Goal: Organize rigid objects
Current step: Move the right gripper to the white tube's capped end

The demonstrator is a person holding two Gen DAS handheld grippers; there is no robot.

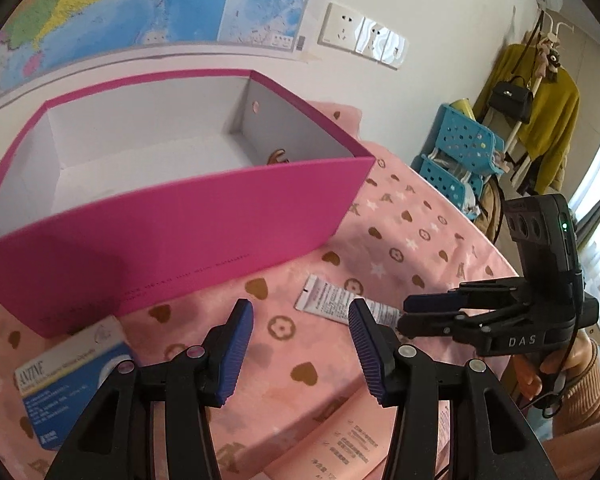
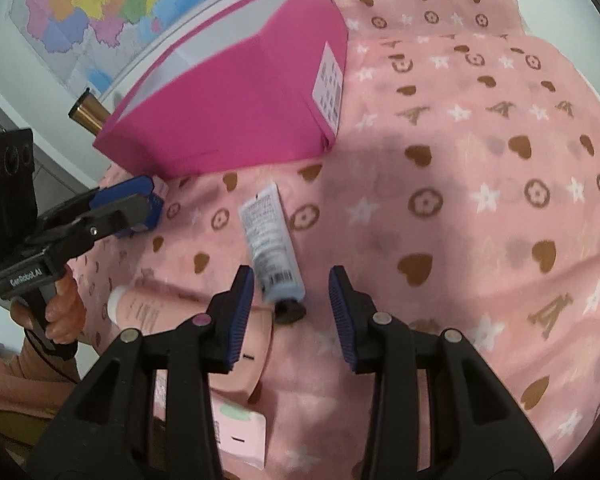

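Right gripper (image 2: 290, 312): jaws partly parted, nothing pressed between them. The capped end of a white-and-blue tube (image 2: 270, 240) lies in the gap ahead of them, flat on the pink patterned cloth (image 2: 480, 200), its crimped end pointing toward the box. No contact shows yet.

Left gripper (image 1: 300, 344): jaws likewise standing apart and empty, over bare cloth. A blue-and-white carton (image 1: 72, 380) lies just to their left, partly tucked against the near wall of the pink box (image 1: 172, 236); a pink bottle (image 1: 340, 432) lies below and between the arms.

In the right wrist view that bottle sits just left of the tube's cap, with a small pink carton (image 2: 240, 432) nearer the camera. The pink box is open-topped, white inside, and looks nearly empty — only a small brownish thing near the right inner corner, too hidden to name. It stands near the tube, past the crimped end.

Judged risks from here:
- The tube lies slightly skewed to the jaws; closing on the narrow cap could let it pivot or slip out.
- The soft cloth may bunch into the pads and be lifted with the tube.
- The right jaws are close to the pink bottle — a nudge could roll it.
- The two grippers work near each other; converging on the box could make them collide.
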